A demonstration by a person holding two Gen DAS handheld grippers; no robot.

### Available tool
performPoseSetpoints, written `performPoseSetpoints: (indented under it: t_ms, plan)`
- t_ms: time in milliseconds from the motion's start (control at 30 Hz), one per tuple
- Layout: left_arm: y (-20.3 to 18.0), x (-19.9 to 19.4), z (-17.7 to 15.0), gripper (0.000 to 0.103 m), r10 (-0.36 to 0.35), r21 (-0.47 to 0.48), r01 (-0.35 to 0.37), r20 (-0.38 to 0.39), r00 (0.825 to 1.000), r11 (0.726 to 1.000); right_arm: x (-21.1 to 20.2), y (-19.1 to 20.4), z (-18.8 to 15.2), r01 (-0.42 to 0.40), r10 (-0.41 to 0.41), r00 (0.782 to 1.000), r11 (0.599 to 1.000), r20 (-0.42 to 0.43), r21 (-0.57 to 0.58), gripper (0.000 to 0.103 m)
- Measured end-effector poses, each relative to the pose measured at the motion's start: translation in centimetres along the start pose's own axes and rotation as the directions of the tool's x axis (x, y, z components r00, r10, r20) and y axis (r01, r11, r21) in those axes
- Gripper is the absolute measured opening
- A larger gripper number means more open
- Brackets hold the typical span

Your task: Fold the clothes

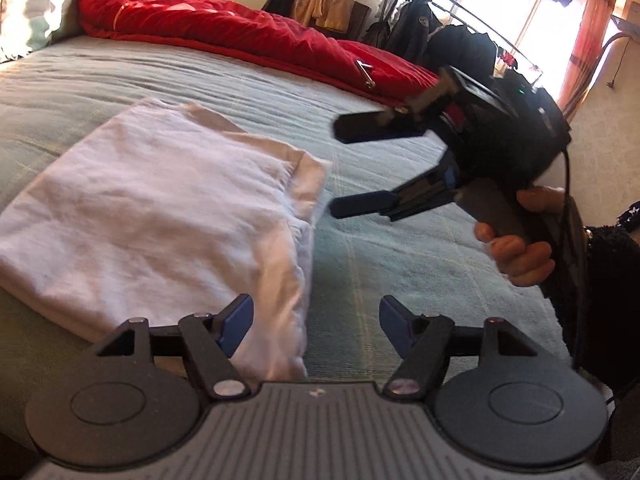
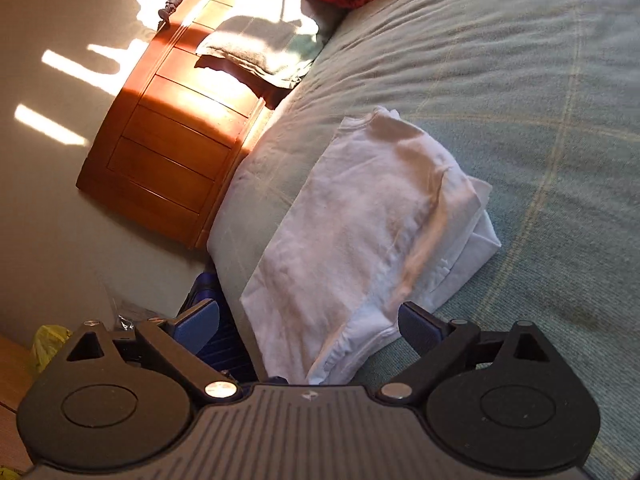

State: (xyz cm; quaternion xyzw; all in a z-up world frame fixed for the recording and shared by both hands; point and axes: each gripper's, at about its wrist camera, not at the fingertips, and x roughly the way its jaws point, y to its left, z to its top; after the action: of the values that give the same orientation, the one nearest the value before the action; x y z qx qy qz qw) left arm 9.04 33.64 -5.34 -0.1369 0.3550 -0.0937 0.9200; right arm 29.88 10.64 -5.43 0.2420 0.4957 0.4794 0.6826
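A white garment (image 1: 160,200) lies folded into a rough rectangle on the grey-green bedspread (image 1: 400,248). My left gripper (image 1: 316,320) stands open at the garment's near right corner, with the cloth's edge low between its fingers and no pad pressing on it. My right gripper (image 1: 338,168), held by a hand (image 1: 516,256), hovers open just right of the garment's right edge, with nothing in it. In the right wrist view the garment (image 2: 360,220) lies in front of the open right gripper (image 2: 308,320), near the edge of the bedspread (image 2: 520,100).
A red duvet (image 1: 240,36) lies along the far side of the bed. A clothes rack (image 1: 440,28) hung with dark clothes stands by the window. A wooden bed board (image 2: 168,140) carries a folded grey towel (image 2: 256,48). A blue case (image 2: 216,344) and a yellow bag (image 2: 48,340) sit on the floor.
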Motion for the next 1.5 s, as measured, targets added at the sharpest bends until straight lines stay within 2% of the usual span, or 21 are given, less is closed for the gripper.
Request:
performPoseSetpoints:
  t_ms: [67,167,233,267,300,433,500,567,667,767,867,967,1033,1133,1200,1267,1367,1433,1500]
  plan:
    - [2.2,-0.3,0.8,0.071,0.095,-0.035,-0.093,0.039,0.995,0.995,-2.4,0.6,-0.4,0.034,-0.033,0.998,0.999,0.044,-0.03,0.102]
    - [5.4,-0.8,1.9,0.071,0.237,-0.095,-0.229,0.091,0.967,0.969,-4.6,1.2,-1.5,0.089,-0.084,0.994,0.994,0.072,-0.069,0.103]
    - [7.3,0.0,2.1,0.07,0.351,-0.125,-0.342,0.058,0.935,0.931,-5.0,1.6,-2.4,0.147,-0.14,0.988,0.982,0.064,-0.121,0.103]
    - [8.1,0.4,2.0,0.07,0.384,-0.141,-0.376,0.029,0.923,0.916,-5.3,1.8,-2.9,0.175,-0.168,0.984,0.974,0.06,-0.147,0.103]
    - [8.6,0.4,1.8,0.069,0.395,-0.16,-0.389,0.007,0.919,0.907,-5.5,2.1,-3.4,0.203,-0.196,0.979,0.964,0.057,-0.173,0.103]
    - [7.8,-0.7,2.7,0.071,0.326,-0.127,-0.315,0.077,0.942,0.94,-6.0,3.1,-5.8,0.367,-0.358,0.929,0.869,0.091,-0.333,0.103]
    - [7.1,-0.5,4.1,0.074,0.308,-0.096,-0.298,0.117,0.944,0.95,-5.7,3.3,-6.6,0.407,-0.399,0.911,0.837,0.101,-0.366,0.103]
    - [7.0,0.6,5.4,0.074,0.305,-0.077,-0.297,0.123,0.944,0.952,-5.5,3.5,-7.2,0.416,-0.409,0.907,0.825,0.104,-0.384,0.103]
    - [8.1,3.3,6.6,0.074,0.302,-0.11,-0.293,0.079,0.95,0.95,-5.5,4.0,-7.9,0.418,-0.411,0.905,0.819,0.106,-0.392,0.103]
    - [9.3,5.1,6.3,0.074,0.303,-0.157,-0.297,0.018,0.953,0.942,-6.3,4.4,-8.4,0.425,-0.413,0.903,0.815,0.12,-0.393,0.103]
    - [7.6,5.2,7.1,0.073,0.341,-0.095,-0.34,0.002,0.94,0.936,-7.2,4.5,-8.8,0.448,-0.424,0.893,0.806,0.15,-0.387,0.103]
    - [5.1,5.1,8.1,0.075,0.292,-0.026,-0.291,0.037,0.956,0.956,-7.7,4.3,-9.0,0.46,-0.427,0.888,0.806,0.172,-0.373,0.103]
    - [3.4,5.9,8.2,0.075,0.258,0.026,-0.259,0.033,0.966,0.966,-7.9,4.1,-9.2,0.462,-0.427,0.887,0.808,0.177,-0.365,0.103]
    - [1.6,7.6,7.2,0.076,0.249,0.097,-0.247,-0.003,0.969,0.964,-8.1,3.9,-9.4,0.461,-0.427,0.887,0.811,0.174,-0.361,0.103]
    - [1.7,8.9,5.9,0.076,0.268,0.112,-0.262,-0.041,0.963,0.958,-8.5,3.8,-9.5,0.474,-0.437,0.88,0.801,0.185,-0.365,0.103]
    - [1.4,8.9,5.2,0.076,0.276,0.107,-0.272,-0.025,0.961,0.956,-9.1,3.9,-9.7,0.478,-0.436,0.878,0.799,0.197,-0.366,0.103]
    - [0.3,8.1,6.6,0.076,0.268,0.099,-0.264,-0.033,0.963,0.959,-9.5,3.8,-9.9,0.477,-0.43,0.879,0.798,0.206,-0.368,0.103]
    - [-0.8,8.1,8.2,0.077,0.244,0.132,-0.241,-0.012,0.97,0.962,-9.6,3.7,-10.0,0.479,-0.429,0.878,0.796,0.212,-0.37,0.103]
    - [-1.9,9.1,10.0,0.078,0.247,0.169,-0.244,0.001,0.969,0.955,-9.6,3.6,-10.1,0.475,-0.425,0.88,0.799,0.213,-0.369,0.103]
